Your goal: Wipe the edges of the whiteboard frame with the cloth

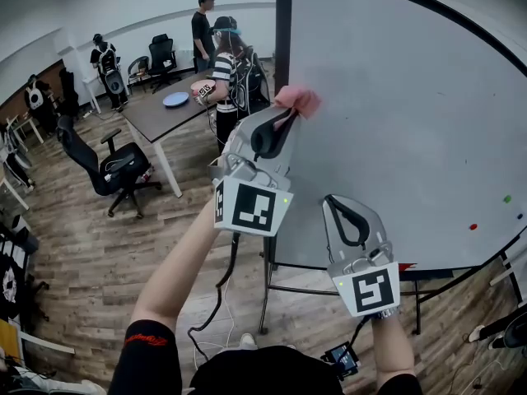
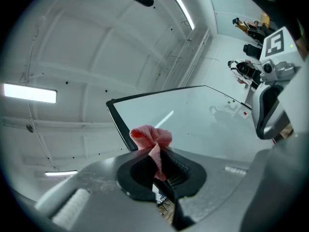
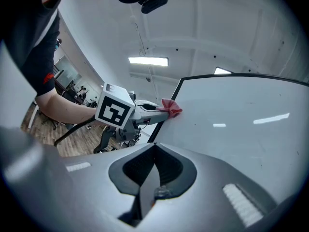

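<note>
A pink cloth [image 1: 298,99] is pinched in my left gripper [image 1: 288,113], which is shut on it. The cloth rests against the whiteboard [image 1: 403,130] just right of the black frame edge [image 1: 282,39] on the board's left side. In the left gripper view the cloth [image 2: 150,138] bunches above the jaws, beside the frame's corner strip [image 2: 118,122]. My right gripper [image 1: 344,214] is shut with nothing in it, lower down in front of the board. The right gripper view shows the left gripper's marker cube [image 3: 114,111] and the cloth [image 3: 171,107] at the frame edge [image 3: 166,110].
Small red, green and blue magnets [image 1: 473,226] dot the board's lower right. The board stands on a metal stand [image 1: 265,290] over a wooden floor. To the left are a dark table [image 1: 169,109], black office chairs [image 1: 115,167] and several people [image 1: 224,68].
</note>
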`<action>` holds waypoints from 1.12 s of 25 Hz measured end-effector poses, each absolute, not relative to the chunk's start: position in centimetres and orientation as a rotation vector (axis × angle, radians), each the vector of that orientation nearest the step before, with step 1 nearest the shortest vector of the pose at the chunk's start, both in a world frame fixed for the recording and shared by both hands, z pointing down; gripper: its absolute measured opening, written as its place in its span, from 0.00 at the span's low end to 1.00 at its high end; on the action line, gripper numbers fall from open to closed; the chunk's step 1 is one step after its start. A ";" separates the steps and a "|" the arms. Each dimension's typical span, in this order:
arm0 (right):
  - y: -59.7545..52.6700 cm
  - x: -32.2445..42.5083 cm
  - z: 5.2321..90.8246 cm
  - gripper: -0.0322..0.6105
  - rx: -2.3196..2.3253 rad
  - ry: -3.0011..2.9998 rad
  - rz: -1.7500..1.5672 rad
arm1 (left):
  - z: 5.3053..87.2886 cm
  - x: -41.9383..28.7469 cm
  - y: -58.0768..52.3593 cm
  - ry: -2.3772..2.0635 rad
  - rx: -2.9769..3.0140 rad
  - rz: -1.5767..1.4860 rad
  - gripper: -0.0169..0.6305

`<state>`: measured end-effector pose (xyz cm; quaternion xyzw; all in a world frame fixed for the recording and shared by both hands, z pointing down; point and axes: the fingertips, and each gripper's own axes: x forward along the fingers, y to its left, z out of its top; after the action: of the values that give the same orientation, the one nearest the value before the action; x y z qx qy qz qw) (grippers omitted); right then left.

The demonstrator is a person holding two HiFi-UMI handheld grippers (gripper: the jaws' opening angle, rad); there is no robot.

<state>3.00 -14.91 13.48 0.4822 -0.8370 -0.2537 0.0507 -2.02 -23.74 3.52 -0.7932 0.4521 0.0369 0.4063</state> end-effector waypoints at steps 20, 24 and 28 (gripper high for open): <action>-15.2 3.1 16.2 0.05 1.476 -2.540 -0.706 | 7.1 -2.3 -23.2 1.132 -2.020 0.083 0.05; -15.5 3.1 16.6 0.05 1.474 -2.543 -0.694 | 7.7 -2.2 -23.4 1.132 -2.031 0.078 0.05; -16.0 3.2 17.0 0.05 1.467 -2.536 -0.673 | 8.1 -2.2 -23.6 1.134 -2.041 0.074 0.05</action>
<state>3.17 -15.97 16.96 0.4869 -0.8417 -0.2235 0.0676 -2.16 -23.64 8.11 -0.8039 0.4465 0.0292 0.3919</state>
